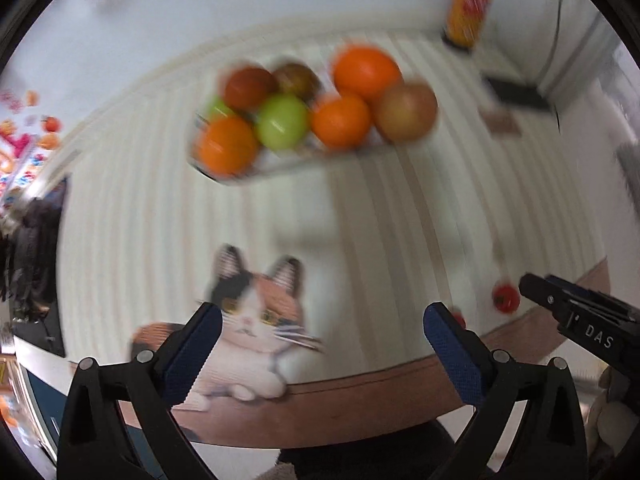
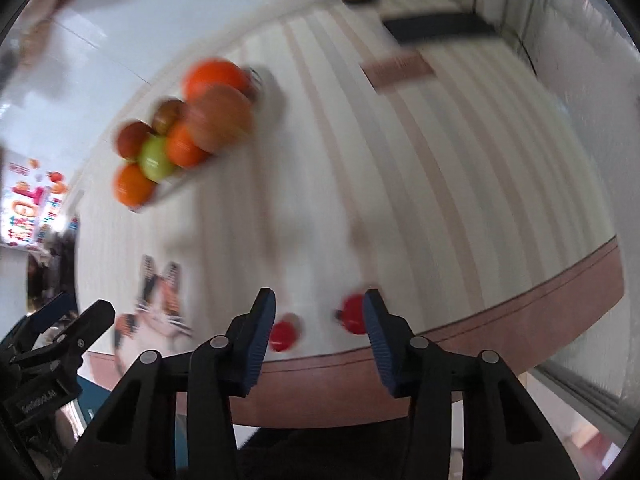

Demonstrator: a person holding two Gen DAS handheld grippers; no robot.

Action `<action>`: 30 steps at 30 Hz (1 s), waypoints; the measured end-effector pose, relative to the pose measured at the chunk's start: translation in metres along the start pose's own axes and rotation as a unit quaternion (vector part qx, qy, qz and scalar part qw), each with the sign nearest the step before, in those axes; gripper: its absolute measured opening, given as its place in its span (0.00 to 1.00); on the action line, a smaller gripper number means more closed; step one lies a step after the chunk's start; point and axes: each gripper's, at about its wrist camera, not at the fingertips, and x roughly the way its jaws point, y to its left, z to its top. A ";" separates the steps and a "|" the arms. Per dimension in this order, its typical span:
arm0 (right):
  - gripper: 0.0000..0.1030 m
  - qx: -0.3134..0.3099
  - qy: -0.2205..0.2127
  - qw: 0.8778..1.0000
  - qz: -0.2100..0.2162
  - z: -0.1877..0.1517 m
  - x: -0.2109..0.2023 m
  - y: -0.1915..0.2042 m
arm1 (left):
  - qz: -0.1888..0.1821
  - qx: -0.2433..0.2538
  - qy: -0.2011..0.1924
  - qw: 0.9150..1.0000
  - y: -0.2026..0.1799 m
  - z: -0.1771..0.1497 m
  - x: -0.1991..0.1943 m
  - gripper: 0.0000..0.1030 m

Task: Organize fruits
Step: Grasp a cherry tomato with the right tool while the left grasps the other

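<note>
A tray [image 1: 280, 166] holds a pile of fruit: oranges [image 1: 366, 70], a green apple [image 1: 282, 120] and reddish-brown apples [image 1: 406, 112]. The pile also shows in the right wrist view [image 2: 180, 136]. Two small red fruits [image 2: 352, 314] [image 2: 283, 336] lie near the table's front edge, just beyond my right gripper [image 2: 320, 308], which is open and empty. One red fruit shows in the left wrist view [image 1: 506, 298]. My left gripper [image 1: 322, 320] is open and empty, above the cat picture [image 1: 256, 312]. Both views are blurred.
The table has a striped cloth [image 1: 400, 220] with a brown border. An orange bottle [image 1: 468, 12] stands at the back right, with a black flat object [image 1: 516, 92] and a small pink card [image 1: 500, 124] near it. A wall runs along the right.
</note>
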 end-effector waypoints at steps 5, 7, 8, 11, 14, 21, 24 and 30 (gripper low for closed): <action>0.38 0.004 0.038 0.999 -0.005 -0.005 0.040 -0.017 | -0.016 0.025 0.054 0.998 -0.024 -0.008 0.040 1.00; 0.37 -0.002 0.035 0.999 -0.012 -0.004 0.049 -0.020 | -0.019 0.035 0.066 0.997 -0.033 -0.012 0.048 1.00; 0.31 -0.001 0.043 0.999 -0.009 -0.004 0.054 -0.020 | -0.020 0.037 0.070 0.997 -0.035 -0.013 0.050 1.00; 0.31 -0.013 0.042 0.999 -0.010 -0.004 0.058 -0.020 | -0.031 0.038 0.082 0.995 -0.043 -0.016 0.055 1.00; 0.31 -0.008 0.030 1.000 -0.002 -0.005 0.051 -0.023 | -0.049 0.048 0.082 0.994 -0.055 -0.016 0.055 1.00; 0.32 0.031 0.008 0.999 -0.004 0.000 0.021 -0.053 | -0.085 0.081 0.097 0.988 -0.095 -0.018 0.063 0.66; 0.32 0.040 0.007 0.999 -0.009 0.000 0.015 -0.065 | -0.096 0.093 0.111 0.985 -0.109 -0.023 0.072 0.48; 0.32 0.052 0.003 0.999 -0.013 0.001 0.009 -0.075 | -0.097 0.109 0.098 0.985 -0.122 -0.021 0.071 0.25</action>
